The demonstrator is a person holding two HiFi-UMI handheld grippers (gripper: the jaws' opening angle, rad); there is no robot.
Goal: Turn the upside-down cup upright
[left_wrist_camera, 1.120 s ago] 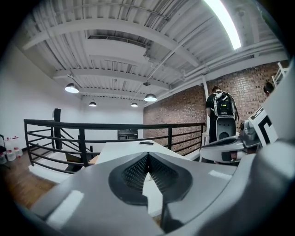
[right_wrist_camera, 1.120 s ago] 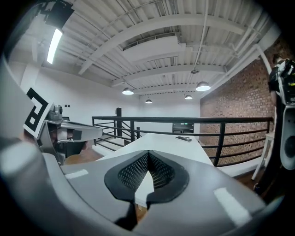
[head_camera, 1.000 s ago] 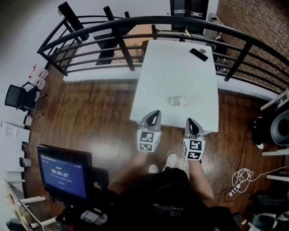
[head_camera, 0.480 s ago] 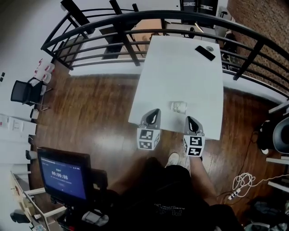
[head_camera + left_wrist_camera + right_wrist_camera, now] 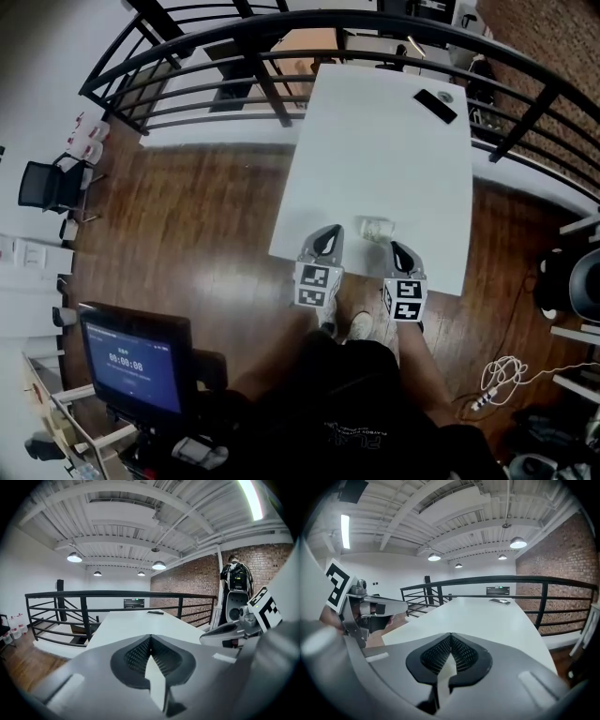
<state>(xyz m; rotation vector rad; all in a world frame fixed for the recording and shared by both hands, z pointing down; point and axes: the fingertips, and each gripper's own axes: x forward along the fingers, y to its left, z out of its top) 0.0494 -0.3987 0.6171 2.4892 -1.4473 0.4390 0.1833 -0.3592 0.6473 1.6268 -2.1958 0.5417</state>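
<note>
Both claws have drawn in toward the cup since a second ago, and the person has stepped closer to the bench's near edge.

Nearest, at 6 o'clock in the head view, is the person's dark clothing. A lit screen (image 5: pixel 129 358) stands at 8 o'clock over the wooden floor (image 5: pixel 197 244).

Just ahead, the left claw (image 5: pixel 327 240) and the right claw (image 5: pixel 401 253) hover side by side over the near edge of the white bench (image 5: pixel 375 150), each carrying its marker cube. In its own view, each claw's jaws are pressed together with nothing between them. Each view also catches the other claw off to the side, at 3 o'clock from the left one and 9 o'clock from the right.

The cup (image 5: pixel 379 228) sits on the bench near that edge, just beyond the gap between the claws. It is at 2 o'clock from the left claw and 11 o'clock from the right, touching neither. It is too small to tell which way up it stands.

Farther off, a flat black device (image 5: pixel 435 106) lies near the bench's far end at 1 o'clock. A black railing (image 5: pixel 281 47) curves around behind it.
</note>
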